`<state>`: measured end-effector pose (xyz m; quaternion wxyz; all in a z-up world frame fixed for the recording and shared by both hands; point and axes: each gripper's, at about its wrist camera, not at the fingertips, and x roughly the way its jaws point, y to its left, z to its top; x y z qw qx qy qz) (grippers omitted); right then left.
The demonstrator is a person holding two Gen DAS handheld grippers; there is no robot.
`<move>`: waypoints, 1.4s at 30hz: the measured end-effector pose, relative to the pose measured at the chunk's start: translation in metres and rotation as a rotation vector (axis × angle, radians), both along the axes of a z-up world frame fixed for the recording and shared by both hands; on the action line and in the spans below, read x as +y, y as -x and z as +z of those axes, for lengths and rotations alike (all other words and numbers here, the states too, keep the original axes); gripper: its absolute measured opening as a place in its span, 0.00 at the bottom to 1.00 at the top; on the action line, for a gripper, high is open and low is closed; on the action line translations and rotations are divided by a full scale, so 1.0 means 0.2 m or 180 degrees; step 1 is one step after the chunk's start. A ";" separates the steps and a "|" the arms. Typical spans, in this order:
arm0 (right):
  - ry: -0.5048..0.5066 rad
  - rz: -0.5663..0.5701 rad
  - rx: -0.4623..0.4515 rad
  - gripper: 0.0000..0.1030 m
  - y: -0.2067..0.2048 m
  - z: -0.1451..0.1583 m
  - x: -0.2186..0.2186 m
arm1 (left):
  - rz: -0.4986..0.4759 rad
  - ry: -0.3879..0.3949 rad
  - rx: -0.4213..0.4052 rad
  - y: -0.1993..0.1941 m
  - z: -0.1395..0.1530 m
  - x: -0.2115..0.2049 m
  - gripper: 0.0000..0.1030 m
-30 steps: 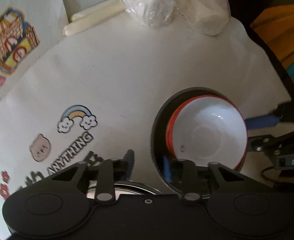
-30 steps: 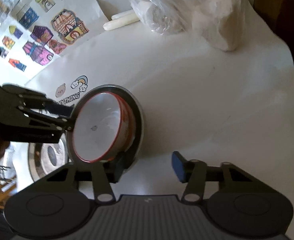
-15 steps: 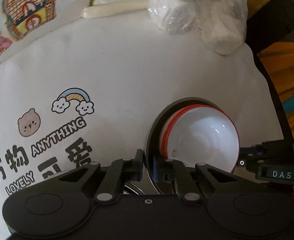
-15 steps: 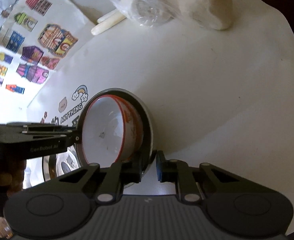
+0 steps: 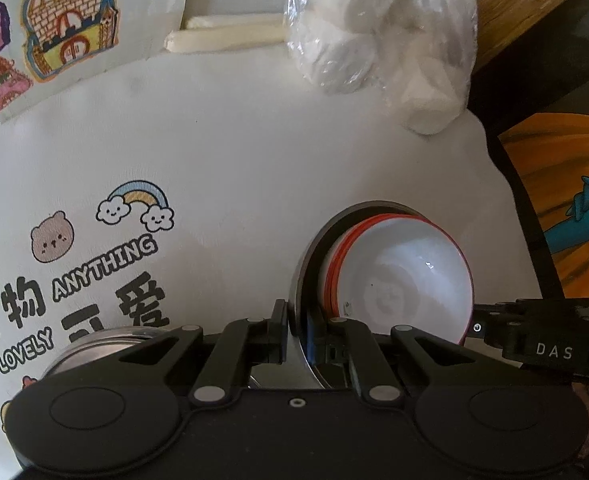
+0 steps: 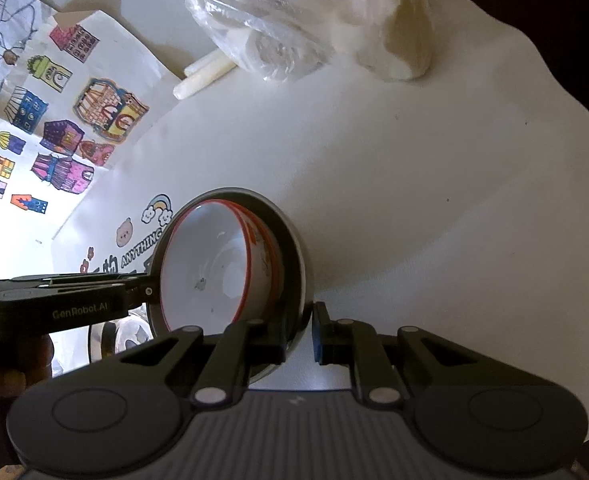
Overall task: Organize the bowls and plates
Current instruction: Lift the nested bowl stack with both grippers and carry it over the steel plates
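Both the left gripper and right gripper have their jaws clamped on opposite rims of the metal plate, steadying the red-rimmed bowl nested inside for carrying.

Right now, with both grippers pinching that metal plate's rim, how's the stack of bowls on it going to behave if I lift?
The red-rimmed bowls look glazed and smooth, so they could slide on the metal plate if it tilts. They sit nested, probably moving as one. The left gripper and right gripper hold opposite edges, so a level lift seems safest.
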<state>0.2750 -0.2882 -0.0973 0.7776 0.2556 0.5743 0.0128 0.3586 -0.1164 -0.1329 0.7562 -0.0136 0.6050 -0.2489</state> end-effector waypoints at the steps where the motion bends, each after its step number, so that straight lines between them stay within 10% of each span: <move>1: 0.0011 0.0009 -0.0017 0.13 0.00 0.01 0.00 | 0.0007 0.0013 -0.0015 0.01 0.01 0.01 0.08; 42: 0.0072 0.0805 -0.0302 0.14 0.05 0.14 0.65 | 0.0727 0.0145 -0.0300 0.33 0.17 0.74 0.08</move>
